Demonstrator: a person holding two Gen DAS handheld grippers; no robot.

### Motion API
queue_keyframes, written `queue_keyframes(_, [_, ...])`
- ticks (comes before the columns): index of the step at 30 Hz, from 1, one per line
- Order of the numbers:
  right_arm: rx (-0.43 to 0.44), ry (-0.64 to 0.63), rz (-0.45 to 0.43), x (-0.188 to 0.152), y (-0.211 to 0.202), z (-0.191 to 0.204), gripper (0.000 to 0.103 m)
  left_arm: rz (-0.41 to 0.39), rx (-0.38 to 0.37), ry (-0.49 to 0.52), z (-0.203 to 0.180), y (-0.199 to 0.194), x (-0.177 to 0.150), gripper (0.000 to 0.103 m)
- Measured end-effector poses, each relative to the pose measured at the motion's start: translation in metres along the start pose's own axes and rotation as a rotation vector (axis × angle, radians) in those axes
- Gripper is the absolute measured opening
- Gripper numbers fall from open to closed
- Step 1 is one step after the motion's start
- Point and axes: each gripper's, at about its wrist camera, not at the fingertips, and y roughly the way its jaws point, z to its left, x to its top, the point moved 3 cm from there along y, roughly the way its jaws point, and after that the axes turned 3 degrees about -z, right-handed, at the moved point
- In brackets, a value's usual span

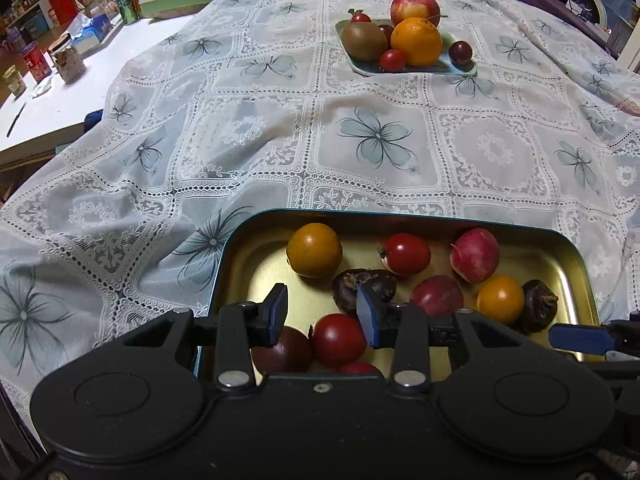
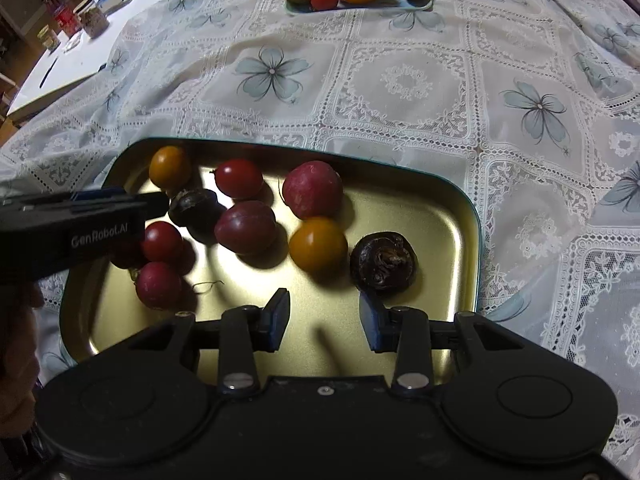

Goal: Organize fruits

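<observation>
Gold metal tray (image 2: 448,216), near edge of lace tablecloth (image 1: 280,128), holds loose small fruit: two orange tomatoes (image 2: 318,244), red tomatoes (image 2: 239,178), pink radishes (image 2: 313,189), purple plum (image 2: 245,227), dark water chestnuts (image 2: 383,261). Left gripper (image 1: 322,312) hangs over tray's left part, fingers apart, nothing between, red tomato just below. Right gripper (image 2: 324,316) over bare tray floor, fingers apart, empty, chestnut just beyond right finger. Far side of cloth: pale green plate (image 1: 362,68) heaped with apple (image 1: 414,6), orange (image 1: 417,40), kiwi (image 1: 364,40), small tomatoes. Beyond cloth, left, cluttered white table (image 1: 60,96).
</observation>
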Motion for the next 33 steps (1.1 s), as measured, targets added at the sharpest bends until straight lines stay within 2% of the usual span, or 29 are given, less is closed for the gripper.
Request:
queue_keyframes(9, [-0.001, 0.039, -0.038, -0.007, -0.009, 0.001, 0.039, -0.039, 0.018, 0.004, 0.000, -0.016, -0.012, 0.048])
queue_keyframes(20, [-0.057, 0.046, -0.101, -0.025, -0.021, -0.001, 0.041, -0.030, 0.017, -0.004, -0.002, -0.024, -0.030, 0.048])
queue_keyframes(33, [-0.031, 0.037, -0.108, -0.046, -0.027, 0.004, 0.041, -0.017, 0.021, -0.023, 0.003, -0.029, -0.048, 0.048])
